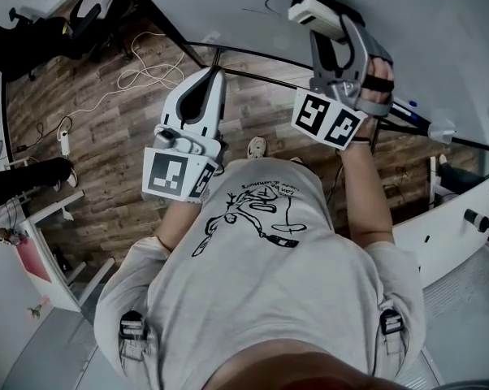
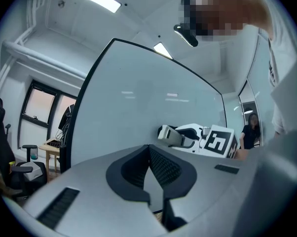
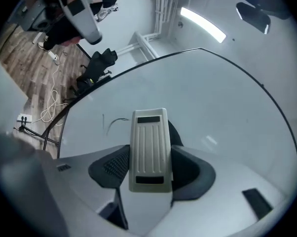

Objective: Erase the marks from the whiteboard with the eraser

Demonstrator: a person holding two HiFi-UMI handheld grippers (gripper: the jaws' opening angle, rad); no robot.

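Observation:
The whiteboard (image 1: 439, 23) stands in front of me, its black frame (image 1: 253, 54) running below both grippers. A few thin dark marks (image 1: 266, 6) sit on it left of the eraser; in the right gripper view the marks (image 3: 114, 123) lie just left of the jaws. My right gripper (image 1: 330, 24) is shut on the white ribbed eraser (image 3: 149, 149), held close to the board. My left gripper (image 1: 213, 75) is lower and to the left, shut, with nothing in it. In the left gripper view the pads (image 2: 163, 169) meet, and the whiteboard (image 2: 138, 98) and the right gripper (image 2: 188, 135) show beyond.
Below the board is a wooden floor (image 1: 98, 136) with white cables (image 1: 147, 71) and a power strip (image 1: 64, 141). Office chairs (image 1: 82, 6) stand at the far left, white furniture (image 1: 447, 234) at the right. The board's stand legs (image 1: 374, 140) reach down near my feet.

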